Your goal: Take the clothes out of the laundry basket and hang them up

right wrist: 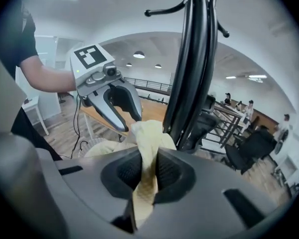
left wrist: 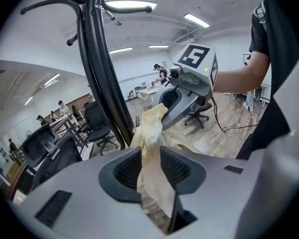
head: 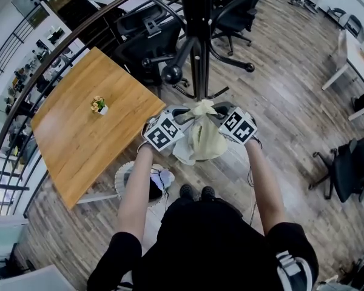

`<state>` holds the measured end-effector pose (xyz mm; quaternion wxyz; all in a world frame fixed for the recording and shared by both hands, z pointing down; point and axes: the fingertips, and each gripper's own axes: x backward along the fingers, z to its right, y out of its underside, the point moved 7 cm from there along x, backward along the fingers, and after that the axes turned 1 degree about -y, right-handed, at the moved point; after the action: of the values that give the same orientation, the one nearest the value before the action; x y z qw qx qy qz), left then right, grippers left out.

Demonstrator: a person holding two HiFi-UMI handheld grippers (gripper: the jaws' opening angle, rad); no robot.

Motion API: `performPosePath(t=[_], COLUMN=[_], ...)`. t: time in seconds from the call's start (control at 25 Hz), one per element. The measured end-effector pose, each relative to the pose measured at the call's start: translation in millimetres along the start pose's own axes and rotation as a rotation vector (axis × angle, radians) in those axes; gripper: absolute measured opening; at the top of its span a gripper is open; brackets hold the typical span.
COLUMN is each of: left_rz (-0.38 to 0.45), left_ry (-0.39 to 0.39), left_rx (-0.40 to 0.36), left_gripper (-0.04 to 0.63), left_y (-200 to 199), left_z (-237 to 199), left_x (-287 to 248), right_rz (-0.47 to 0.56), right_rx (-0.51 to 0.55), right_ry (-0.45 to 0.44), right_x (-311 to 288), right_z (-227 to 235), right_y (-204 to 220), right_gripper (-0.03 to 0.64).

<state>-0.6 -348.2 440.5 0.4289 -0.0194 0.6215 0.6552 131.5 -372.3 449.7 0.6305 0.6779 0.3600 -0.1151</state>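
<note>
A pale yellow cloth hangs bunched between my two grippers, just in front of the black coat stand. My right gripper is shut on the cloth's top; in the right gripper view the fabric is pinched between the pads. My left gripper is open: its jaws stand apart in the right gripper view, with the cloth lying loosely between them. The stand's pole rises close behind the cloth. The white laundry basket sits on the floor at my left foot, with dark and white clothes inside.
A wooden table with a small flower pot stands to the left. Black office chairs crowd behind the stand. A curved railing runs along the left. Another chair and a white desk are at the right.
</note>
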Motion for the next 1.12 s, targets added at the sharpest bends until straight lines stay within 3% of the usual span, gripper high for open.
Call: performPosePath(t=[0.08, 0.2, 0.48, 0.72, 1.0, 1.12], left_rz=[-0.024, -0.074, -0.065, -0.066, -0.064, -0.046], left_ry=[-0.002, 0.010, -0.019, -0.061, -0.141, -0.193], left_rx=[-0.001, -0.006, 0.038, 0.074, 0.107, 0.135], left_gripper=[0.130, 0.130, 0.130, 0.130, 0.129, 0.118], left_y=[9, 25, 41, 51, 59, 61], left_z=[3, 14, 21, 23, 37, 42], left_x=[-4, -11, -10, 1, 19, 30], right_rz=[-0.077, -0.163, -0.175, -0.135, -0.060, 0.040], right_rx=[0.033, 0.038, -0.019, -0.044, -0.004, -0.021], right_ry=[-0.016, -0.052, -0.109, -0.077, 0.014, 0.043], right_x=[-13, -27, -23, -10, 15, 30], right_z=[-4, -14, -32, -31, -31, -32], right_y=[12, 35, 63, 69, 63, 54], right_gripper=[0.048, 0.139, 0.227, 0.238, 0.249, 0.201])
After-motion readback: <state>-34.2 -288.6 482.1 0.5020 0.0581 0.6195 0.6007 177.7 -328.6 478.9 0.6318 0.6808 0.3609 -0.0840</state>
